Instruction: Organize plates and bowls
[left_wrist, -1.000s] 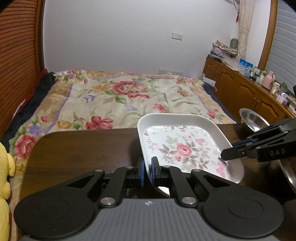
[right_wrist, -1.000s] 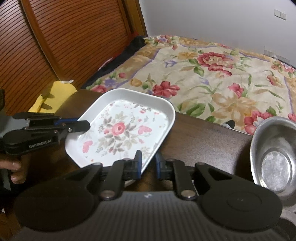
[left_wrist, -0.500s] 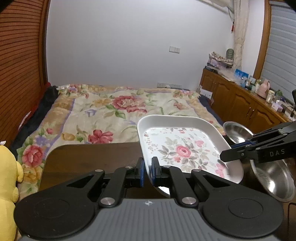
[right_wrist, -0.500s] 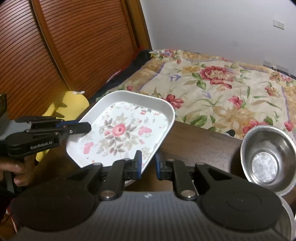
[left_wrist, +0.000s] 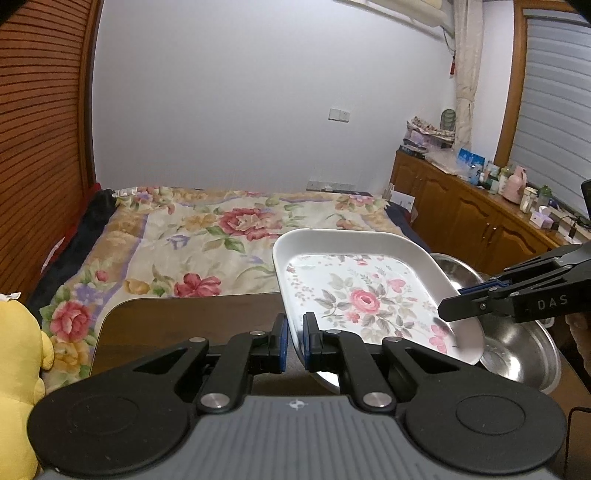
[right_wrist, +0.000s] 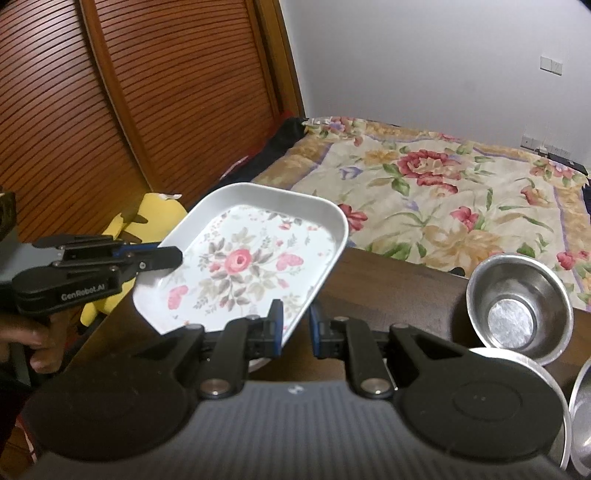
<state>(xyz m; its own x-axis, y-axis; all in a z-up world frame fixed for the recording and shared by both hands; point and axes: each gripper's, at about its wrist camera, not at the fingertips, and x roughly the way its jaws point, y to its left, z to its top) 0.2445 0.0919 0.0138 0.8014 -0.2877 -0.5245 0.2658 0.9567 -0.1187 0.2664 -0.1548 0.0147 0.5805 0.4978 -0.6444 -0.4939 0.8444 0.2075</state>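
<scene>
Midway, both the left gripper (left_wrist: 293, 341) and right gripper (right_wrist: 295, 328) clamp the floral plate (right_wrist: 251, 258) aloft, unplaced, with steel bowls (right_wrist: 517, 310) waiting at three o'clock.

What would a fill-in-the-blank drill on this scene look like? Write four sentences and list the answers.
1. The left gripper and the right gripper both grip the rim of the ____ plate.
2. The plate is held ____ the table, not resting on it.
3. The small bowl on the table is made of ____.
4. The toy left of the table is coloured ____.

Answers: floral; above; metal; yellow
</scene>
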